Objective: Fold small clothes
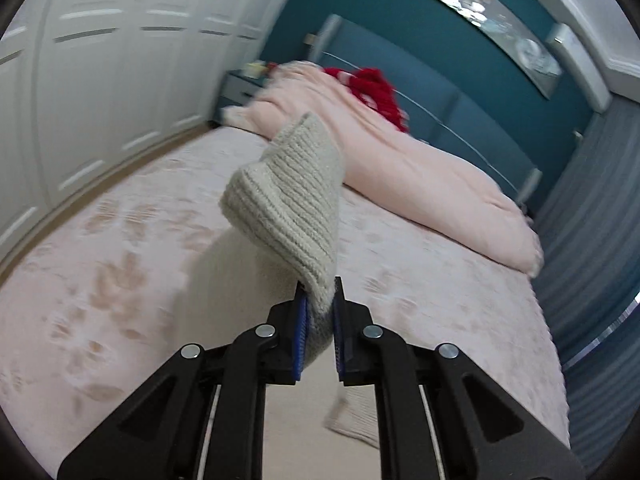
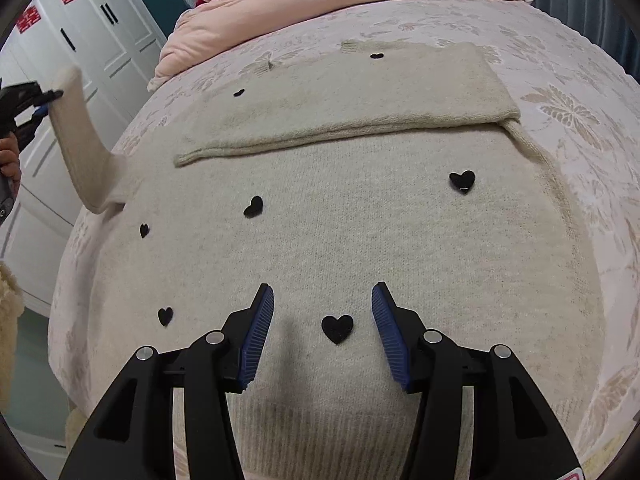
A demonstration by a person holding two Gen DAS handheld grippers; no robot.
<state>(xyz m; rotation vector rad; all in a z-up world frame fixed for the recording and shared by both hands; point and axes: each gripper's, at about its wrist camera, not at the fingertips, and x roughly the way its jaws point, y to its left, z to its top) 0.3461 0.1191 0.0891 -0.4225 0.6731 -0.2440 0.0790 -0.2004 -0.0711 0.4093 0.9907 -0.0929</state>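
A bed (image 2: 560, 92) with a pale pink floral cover is filling most of both views, and a pink duvet (image 1: 420, 168) is lying bunched along its far end with a red garment (image 1: 372, 88) sitting on top of it. A white wardrobe (image 1: 100, 80) is standing along the left side of the room, and a teal headboard (image 1: 460, 92) is rising behind the duvet.

A cream sweater (image 2: 340, 240) is lying spread flat on the bed cover, taking up the middle of the right wrist view, with its ribbed hem at the near edge. 1 sleeve (image 2: 360, 92) is lying folded across the far part of the body, reaching from right to left. Small black hearts are dotting the knit; 1 black heart (image 2: 337, 328) is sitting on the fabric between the right tongs' fingers.

The other sleeve (image 2: 80, 152) is being lifted off the left side of the sweater, rising up and away to the left. The left gripper (image 1: 319, 300) is clenched on this sleeve's ribbed cuff (image 1: 288, 196), which is standing up past the fingertips and curling over at its top.

The right gripper (image 2: 323, 300) is hovering over the near part of the sweater body with its jaws spread apart and nothing between them; whether the fingertips are touching the knit cannot be told.
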